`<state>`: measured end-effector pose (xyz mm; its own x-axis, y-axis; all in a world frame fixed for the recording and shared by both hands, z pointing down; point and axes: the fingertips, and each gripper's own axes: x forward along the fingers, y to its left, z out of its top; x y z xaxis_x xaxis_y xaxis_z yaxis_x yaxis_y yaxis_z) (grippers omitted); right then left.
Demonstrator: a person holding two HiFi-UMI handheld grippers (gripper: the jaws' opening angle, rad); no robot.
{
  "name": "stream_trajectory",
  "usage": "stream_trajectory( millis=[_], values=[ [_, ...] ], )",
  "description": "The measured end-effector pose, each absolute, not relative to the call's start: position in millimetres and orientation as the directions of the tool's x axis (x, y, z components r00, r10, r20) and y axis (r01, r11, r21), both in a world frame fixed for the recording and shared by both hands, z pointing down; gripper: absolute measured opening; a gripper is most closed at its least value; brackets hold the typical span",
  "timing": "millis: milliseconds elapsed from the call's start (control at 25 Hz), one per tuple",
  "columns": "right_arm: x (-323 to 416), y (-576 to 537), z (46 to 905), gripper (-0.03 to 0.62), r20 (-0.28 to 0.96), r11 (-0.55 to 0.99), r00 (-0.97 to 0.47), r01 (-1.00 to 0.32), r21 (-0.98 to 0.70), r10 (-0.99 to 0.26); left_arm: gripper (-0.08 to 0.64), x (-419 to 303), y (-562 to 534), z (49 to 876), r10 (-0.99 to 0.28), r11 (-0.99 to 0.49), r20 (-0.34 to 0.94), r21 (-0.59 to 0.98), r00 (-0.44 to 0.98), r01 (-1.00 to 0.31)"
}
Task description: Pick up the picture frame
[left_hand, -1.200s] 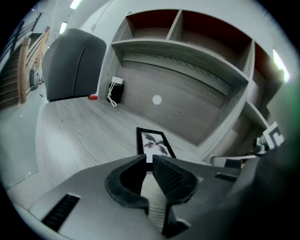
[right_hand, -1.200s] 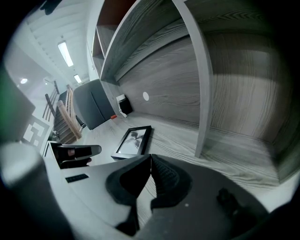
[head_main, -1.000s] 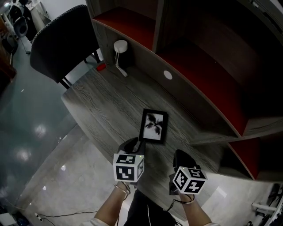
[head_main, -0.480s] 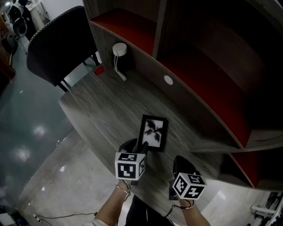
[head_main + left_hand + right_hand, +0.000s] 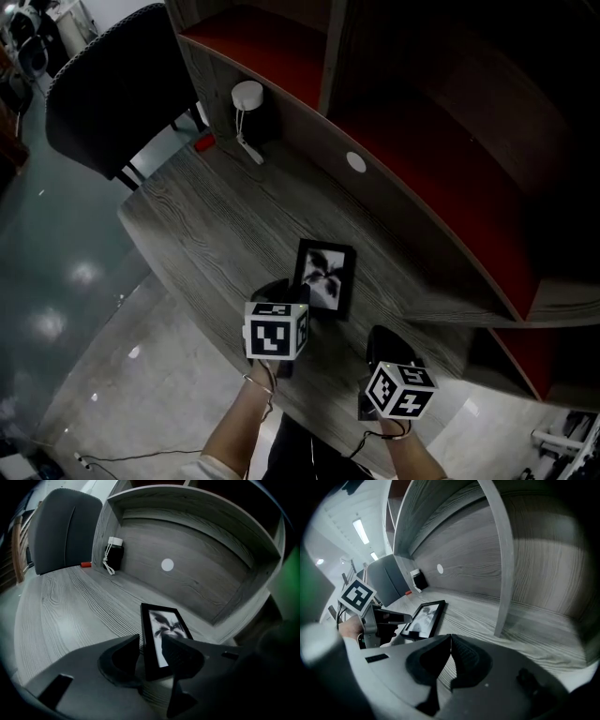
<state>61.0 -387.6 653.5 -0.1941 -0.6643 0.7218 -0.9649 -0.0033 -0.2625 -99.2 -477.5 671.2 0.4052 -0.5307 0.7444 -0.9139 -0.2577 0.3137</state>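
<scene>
The black picture frame with a dark leaf print lies flat on the grey wooden desk. My left gripper stands at its near left corner. In the left gripper view the frame has its left border between the jaws of that gripper. The jaws have just been closing, with a thin gap still showing at the left jaw, so it is open. My right gripper hangs over the desk's near edge, right of the frame, shut with nothing in it. The right gripper view shows the frame and the left gripper.
A dark chair stands at the desk's far left. A white-capped dark object with a cord and a small red thing sit by the back panel. Shelves with red insides overhang the desk's back. A shelf upright stands to the right.
My left gripper has moved forward and down from just short of the frame onto its near left corner, and its jaws now straddle the border. The right gripper has stayed put.
</scene>
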Motion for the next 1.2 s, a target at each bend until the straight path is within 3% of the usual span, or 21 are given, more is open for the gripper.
stream_trajectory(
  millis=[400,1040,1200],
  values=[
    [59.5,-392.8,657.0,0.032,0.726,0.008,-0.199,-0.966,-0.257,-0.659,0.147,-99.1,-485.0,681.5,-0.506,-0.233,0.767,0.32,0.395,-0.918],
    [57.8,-392.1,650.4,0.032,0.719,-0.003,-0.188,-0.967,-0.255,-0.67,0.115,-93.0,-484.2,682.7,-0.348,-0.277,0.849,0.311,0.397,-0.909],
    [58.0,-391.1,648.8,0.032,0.715,-0.006,-0.192,-0.964,-0.264,-0.673,0.096,-95.1,-485.4,678.8,-0.384,-0.271,0.834,0.308,0.396,-0.912]
  ],
)
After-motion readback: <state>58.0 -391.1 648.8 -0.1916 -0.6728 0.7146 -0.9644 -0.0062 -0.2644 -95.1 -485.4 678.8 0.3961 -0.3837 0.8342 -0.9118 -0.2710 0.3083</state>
